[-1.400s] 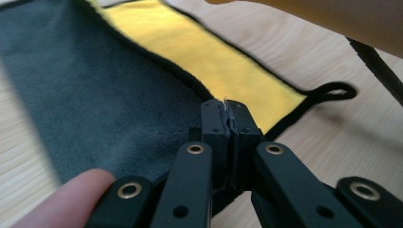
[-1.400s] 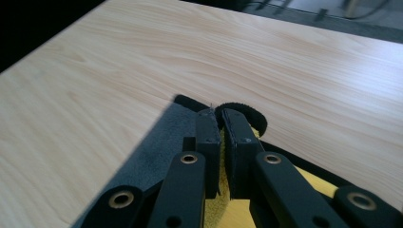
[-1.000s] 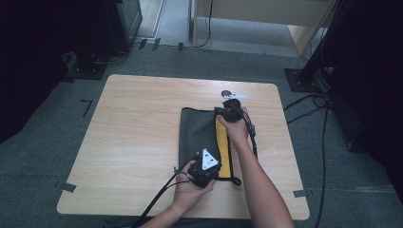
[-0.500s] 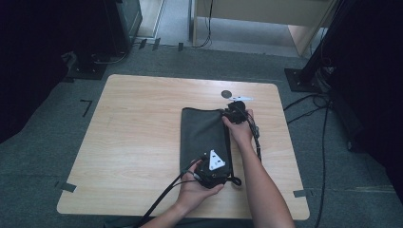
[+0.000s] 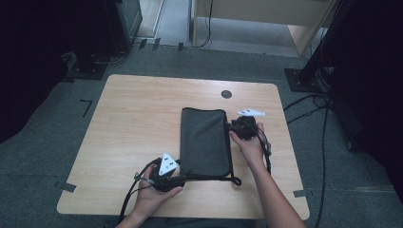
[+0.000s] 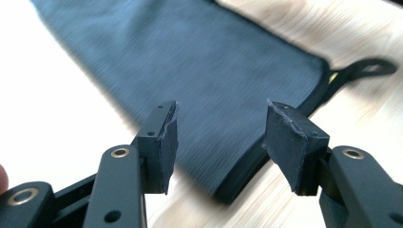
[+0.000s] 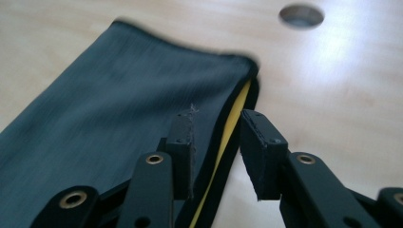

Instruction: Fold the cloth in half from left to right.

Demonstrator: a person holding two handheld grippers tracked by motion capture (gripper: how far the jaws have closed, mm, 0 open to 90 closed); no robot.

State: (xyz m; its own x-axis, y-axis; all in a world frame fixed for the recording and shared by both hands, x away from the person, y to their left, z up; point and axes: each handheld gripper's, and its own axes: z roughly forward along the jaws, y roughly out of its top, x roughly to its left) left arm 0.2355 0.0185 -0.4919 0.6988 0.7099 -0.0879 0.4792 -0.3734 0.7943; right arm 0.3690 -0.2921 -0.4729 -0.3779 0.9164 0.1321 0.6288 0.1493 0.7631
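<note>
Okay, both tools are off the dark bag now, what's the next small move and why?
Probably draw the right tool clear of the bag. Both tools' jaws have just been opening and press on nothing; the bag lies flat on the table, and the left tool sits at its near corner.

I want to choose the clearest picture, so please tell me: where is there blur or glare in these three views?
High view: evenly lit and sharp, dark at the room's edges. Left gripper view: the dark fabric bag is smeared by motion blur, and the table at the left is washed out to white. Right gripper view: the bag's far edge is soft, and glare whitens the table near the round hole.
</note>
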